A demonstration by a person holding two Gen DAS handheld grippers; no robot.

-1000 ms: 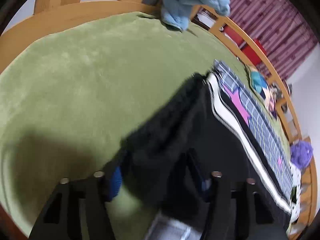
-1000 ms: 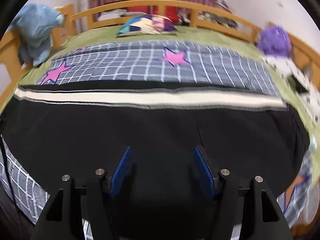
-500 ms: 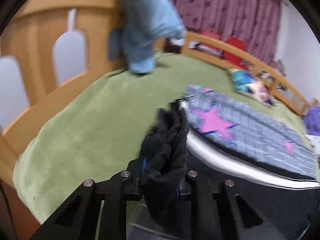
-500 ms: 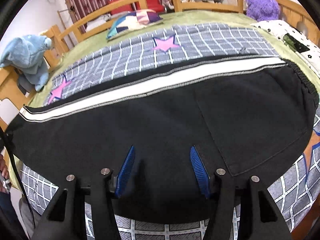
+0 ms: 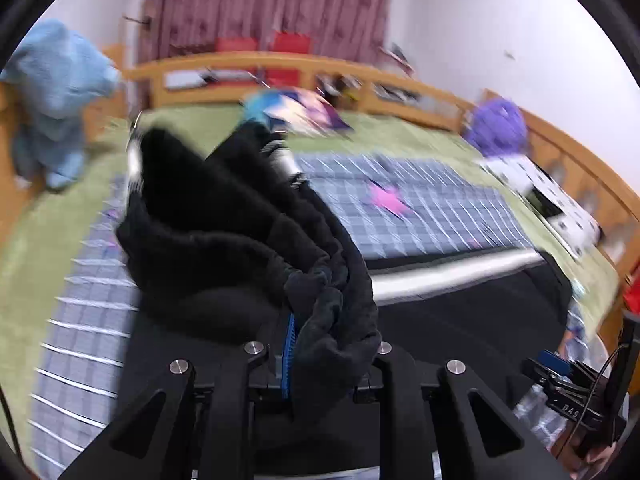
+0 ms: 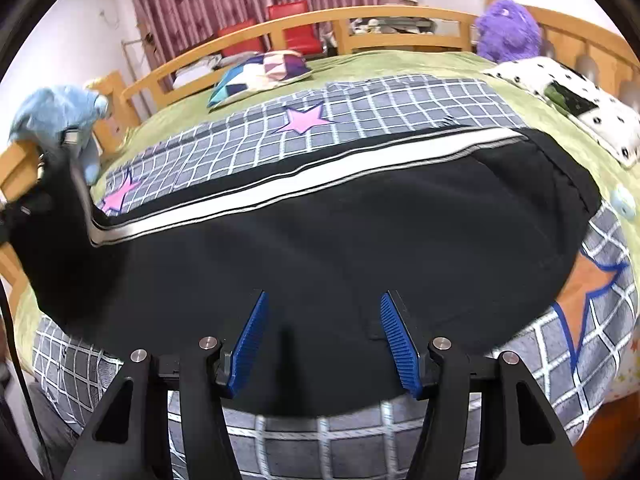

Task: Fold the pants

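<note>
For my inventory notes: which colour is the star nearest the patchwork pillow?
Pink star, clearest in the right wrist view.

Left wrist view is smeared with motion blur, worst toward 9 and 3 o'clock. Right wrist view is sharp, evenly bright, soft shadows only. Both have heavy fisheye bending plus black corners.

Both wrist views, angled down, bed (image 6: 400, 60) shared

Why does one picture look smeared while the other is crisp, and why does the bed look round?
Left wrist view: streaky motion blur across the checked blanket and purple toy; only the left claw and the black pants it grips look fairly sharp. Right wrist view: crisp. Both: the fisheye lens bows the bed rail.
</note>
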